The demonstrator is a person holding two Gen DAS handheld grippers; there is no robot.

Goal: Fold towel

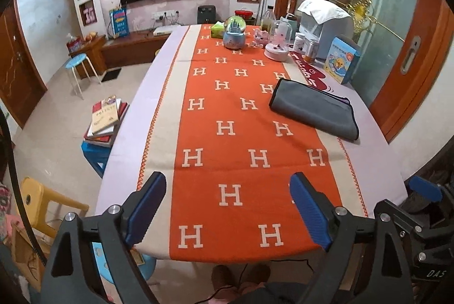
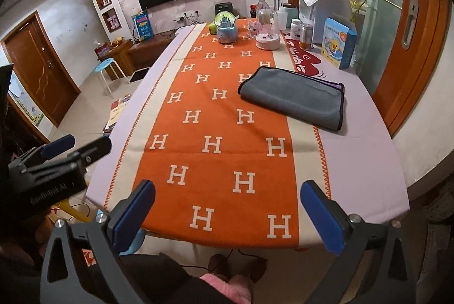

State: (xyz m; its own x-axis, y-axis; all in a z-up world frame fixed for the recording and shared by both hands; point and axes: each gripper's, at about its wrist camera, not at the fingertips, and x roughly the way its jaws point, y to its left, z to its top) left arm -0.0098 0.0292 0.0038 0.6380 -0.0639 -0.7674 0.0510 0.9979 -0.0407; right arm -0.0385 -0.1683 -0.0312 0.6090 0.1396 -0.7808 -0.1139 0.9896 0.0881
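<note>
A grey towel (image 1: 313,108) with dark edging lies folded flat on the right side of the table, half on the orange runner (image 1: 227,111); it also shows in the right wrist view (image 2: 295,97). My left gripper (image 1: 227,207) is open and empty, held above the table's near edge, well short of the towel. My right gripper (image 2: 227,216) is open and empty, also above the near edge. The right gripper shows at the lower right of the left wrist view (image 1: 425,196), and the left gripper at the left of the right wrist view (image 2: 65,151).
At the table's far end stand a snow globe (image 1: 234,34), a glass dome (image 1: 279,41), bottles (image 1: 310,50), a blue box (image 1: 343,60) and a white appliance (image 1: 323,26). A stool with books (image 1: 106,119) and a yellow chair (image 1: 42,204) stand left of the table.
</note>
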